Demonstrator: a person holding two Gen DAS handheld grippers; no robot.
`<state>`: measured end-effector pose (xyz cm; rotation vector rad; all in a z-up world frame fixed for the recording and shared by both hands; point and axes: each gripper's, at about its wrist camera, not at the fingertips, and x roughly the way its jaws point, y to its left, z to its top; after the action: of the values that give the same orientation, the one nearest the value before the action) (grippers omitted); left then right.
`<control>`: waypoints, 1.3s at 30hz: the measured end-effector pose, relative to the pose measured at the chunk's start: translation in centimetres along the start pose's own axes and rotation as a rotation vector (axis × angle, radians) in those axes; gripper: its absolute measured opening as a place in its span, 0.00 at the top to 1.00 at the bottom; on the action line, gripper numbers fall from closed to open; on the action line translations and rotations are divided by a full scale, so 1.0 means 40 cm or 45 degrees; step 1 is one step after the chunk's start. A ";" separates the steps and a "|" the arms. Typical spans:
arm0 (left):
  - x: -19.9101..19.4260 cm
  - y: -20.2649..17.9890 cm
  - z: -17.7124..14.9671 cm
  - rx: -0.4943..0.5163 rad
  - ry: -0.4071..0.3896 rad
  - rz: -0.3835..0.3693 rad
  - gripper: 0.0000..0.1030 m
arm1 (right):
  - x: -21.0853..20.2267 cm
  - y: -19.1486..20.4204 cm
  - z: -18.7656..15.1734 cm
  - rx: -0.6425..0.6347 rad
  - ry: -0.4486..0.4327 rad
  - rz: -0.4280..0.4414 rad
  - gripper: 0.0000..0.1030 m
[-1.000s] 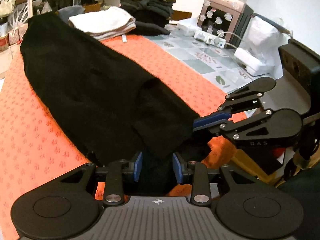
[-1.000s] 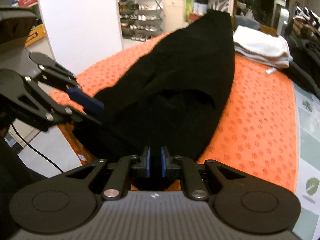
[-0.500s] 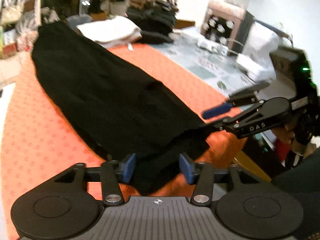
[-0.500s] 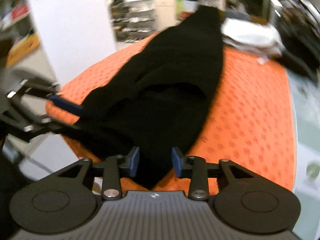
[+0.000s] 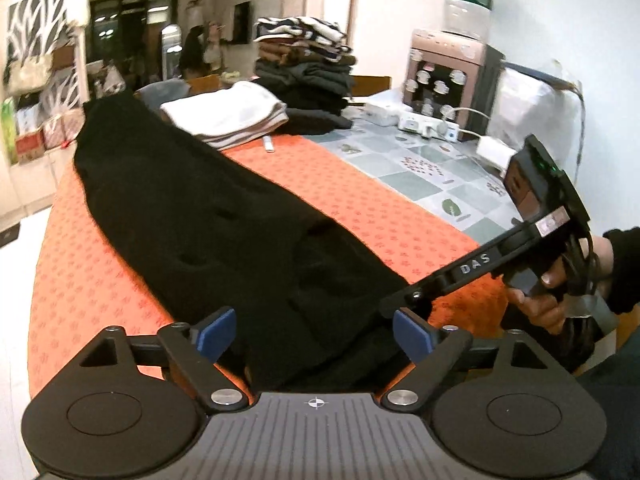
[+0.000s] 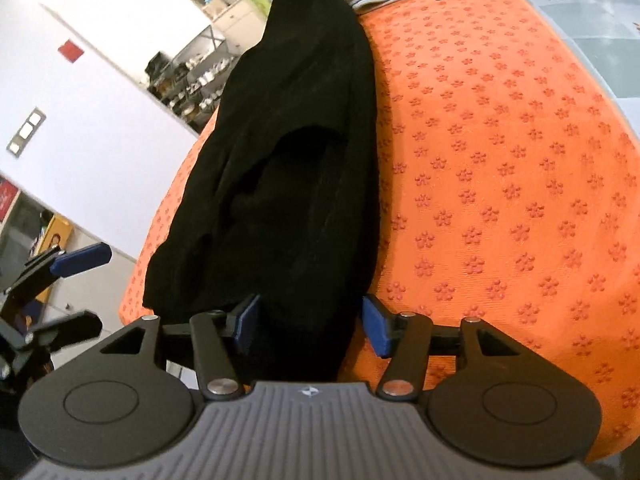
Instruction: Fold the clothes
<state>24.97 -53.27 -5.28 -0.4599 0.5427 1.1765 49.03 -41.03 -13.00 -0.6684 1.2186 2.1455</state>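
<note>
One long black garment (image 5: pixel 208 216) lies flat on my orange flower-print mat (image 5: pixel 80 280), its near end between the spread blue pads of my left gripper (image 5: pixel 314 334). My right gripper (image 6: pixel 310 326) also stands wide apart, straddling the same near end without pinching it. Seen from the left wrist, my right hand (image 5: pixel 544 300) holds that tool, whose arm reads "DAS". Beyond sit one folded white pile (image 5: pixel 224 120) and one taller stack of dark clothes (image 5: pixel 308 68).
</note>
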 end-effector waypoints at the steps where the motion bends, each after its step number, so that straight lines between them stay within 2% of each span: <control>1: 0.005 -0.006 0.002 0.019 0.001 -0.011 0.12 | 0.000 0.003 0.000 0.001 0.001 -0.004 0.53; 2: 0.010 -0.012 0.004 0.039 0.002 -0.022 0.12 | -0.001 0.007 0.002 0.003 -0.001 -0.009 0.62; 4: 0.028 -0.027 0.010 0.083 0.009 -0.049 0.12 | -0.015 0.013 0.016 0.046 -0.016 0.013 0.72; 8: 0.071 -0.064 0.014 0.167 0.006 -0.055 0.11 | -0.057 0.027 0.062 0.178 -0.037 0.089 0.76; 11: 0.095 -0.101 0.012 0.246 -0.006 -0.018 0.11 | -0.082 0.055 0.107 0.228 -0.032 0.127 0.76; 14: 0.108 -0.134 0.005 0.318 -0.021 0.059 0.11 | -0.092 0.088 0.154 0.232 -0.011 0.137 0.77; 20: 0.132 -0.150 -0.018 0.388 -0.031 0.269 0.11 | -0.092 0.134 0.231 0.276 0.017 0.175 0.77; 23: 0.142 -0.155 -0.041 0.478 -0.032 0.374 0.10 | -0.093 0.143 0.251 0.314 0.020 0.201 0.77; 26: 0.156 -0.140 -0.064 0.496 -0.002 0.452 0.11 | -0.096 0.136 0.256 0.380 0.016 0.248 0.77; 28: 0.159 -0.129 -0.072 0.511 -0.007 0.480 0.17 | -0.099 0.128 0.257 0.424 0.016 0.276 0.77; 31: 0.159 -0.122 -0.073 0.547 -0.022 0.467 0.37 | -0.102 0.122 0.252 0.422 0.016 0.273 0.77; 32: 0.157 -0.122 -0.071 0.554 -0.027 0.460 0.50 | -0.108 0.125 0.248 0.366 0.012 0.250 0.76; 33: 0.154 -0.121 -0.069 0.557 -0.031 0.452 0.54 | -0.114 0.128 0.244 0.310 0.008 0.227 0.76; 35: 0.148 -0.116 -0.060 0.546 -0.039 0.438 0.60 | -0.127 0.133 0.237 0.197 -0.001 0.181 0.67; 39: 0.142 -0.102 -0.039 0.528 -0.038 0.406 0.62 | -0.151 0.144 0.223 -0.027 -0.017 0.087 0.58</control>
<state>30.21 -51.34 -9.78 0.0018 0.8333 1.3284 48.10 -37.03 -1.50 -0.6286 1.2300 2.2185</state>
